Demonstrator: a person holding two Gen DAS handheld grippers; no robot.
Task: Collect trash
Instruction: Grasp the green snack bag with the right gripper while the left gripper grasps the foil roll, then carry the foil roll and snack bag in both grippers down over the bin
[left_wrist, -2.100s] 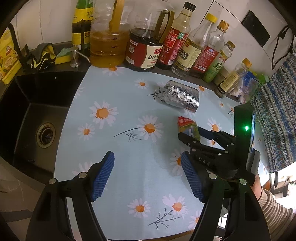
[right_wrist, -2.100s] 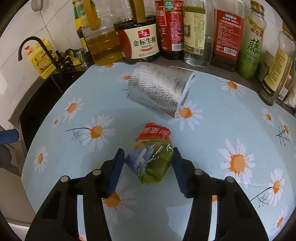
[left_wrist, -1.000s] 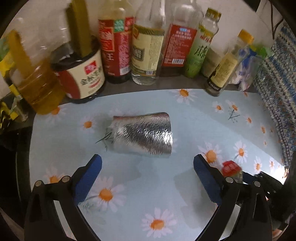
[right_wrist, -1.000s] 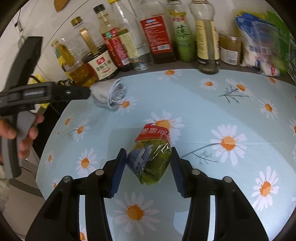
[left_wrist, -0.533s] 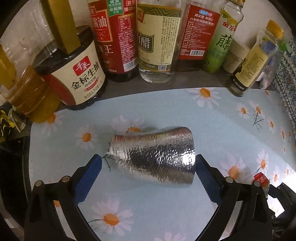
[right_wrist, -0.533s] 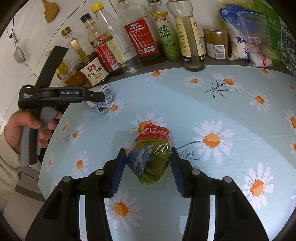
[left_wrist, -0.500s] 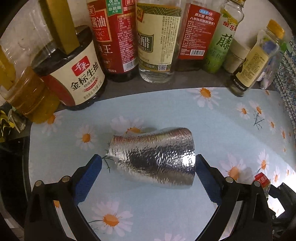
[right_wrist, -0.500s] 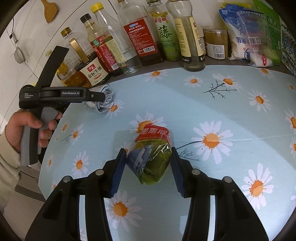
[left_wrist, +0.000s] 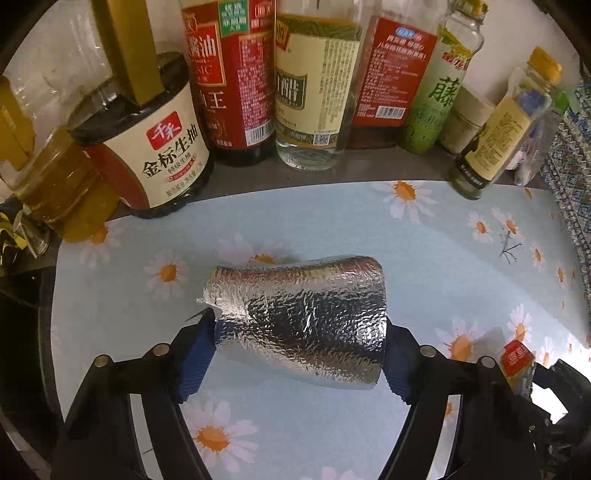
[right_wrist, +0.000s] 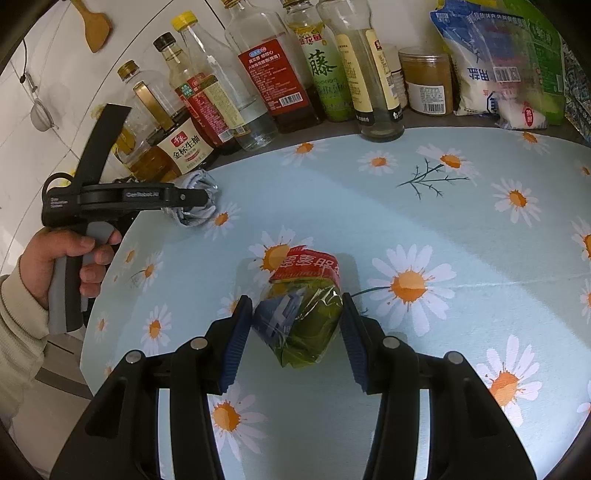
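Observation:
A crumpled silver foil wrapper (left_wrist: 299, 317) lies on the daisy-print mat (left_wrist: 424, 258). My left gripper (left_wrist: 295, 354) straddles it, its blue pads touching both ends of the foil. In the right wrist view the left gripper (right_wrist: 199, 199) shows at the left, around the foil wrapper (right_wrist: 197, 197). My right gripper (right_wrist: 295, 336) is shut on a green snack packet with a red top (right_wrist: 303, 310) and holds it just above the mat (right_wrist: 461, 221). That packet's red top shows at the lower right of the left wrist view (left_wrist: 517, 356).
A row of oil, soy sauce and vinegar bottles (left_wrist: 314, 81) stands along the wall behind the mat. Jars and food bags (right_wrist: 495, 66) stand at the back right. The dark sink side (left_wrist: 22, 280) is at the left.
My left gripper has moved forward onto the foil wrapper and closed in until its pads touch both ends. My right gripper holds the snack packet as before.

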